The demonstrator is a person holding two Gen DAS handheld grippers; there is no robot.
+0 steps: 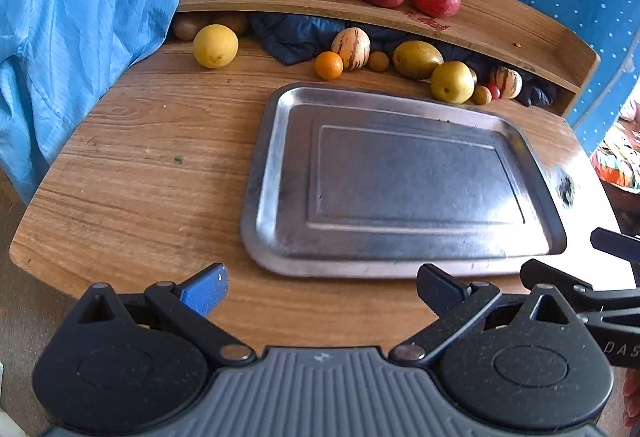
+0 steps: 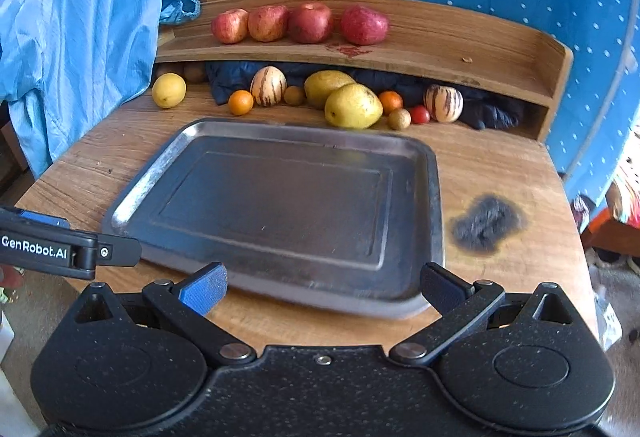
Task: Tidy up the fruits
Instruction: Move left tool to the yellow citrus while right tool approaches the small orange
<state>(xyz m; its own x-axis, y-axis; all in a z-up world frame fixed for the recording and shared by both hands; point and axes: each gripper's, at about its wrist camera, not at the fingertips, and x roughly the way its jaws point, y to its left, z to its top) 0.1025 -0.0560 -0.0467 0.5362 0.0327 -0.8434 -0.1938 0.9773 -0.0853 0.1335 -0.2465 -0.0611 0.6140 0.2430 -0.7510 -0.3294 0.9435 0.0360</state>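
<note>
Flanking tray (image 2: 432, 197), both grippers seemingly empty.

Left wrist view: it looks forward along the left gripper (image 1: 320, 295) from the near edge of the wooden table (image 1: 152, 165), tilted down; the metal tray (image 1: 272, 173) lies right of centre.
Right wrist view: same height and tilt, from the right gripper (image 2: 322, 293), with the tray straight ahead and close.
Shared part: both see the tray, the shelf of apples (image 1: 480, 17) and the fruit row.
Cross view: each camera catches the other gripper at its edge.
</note>
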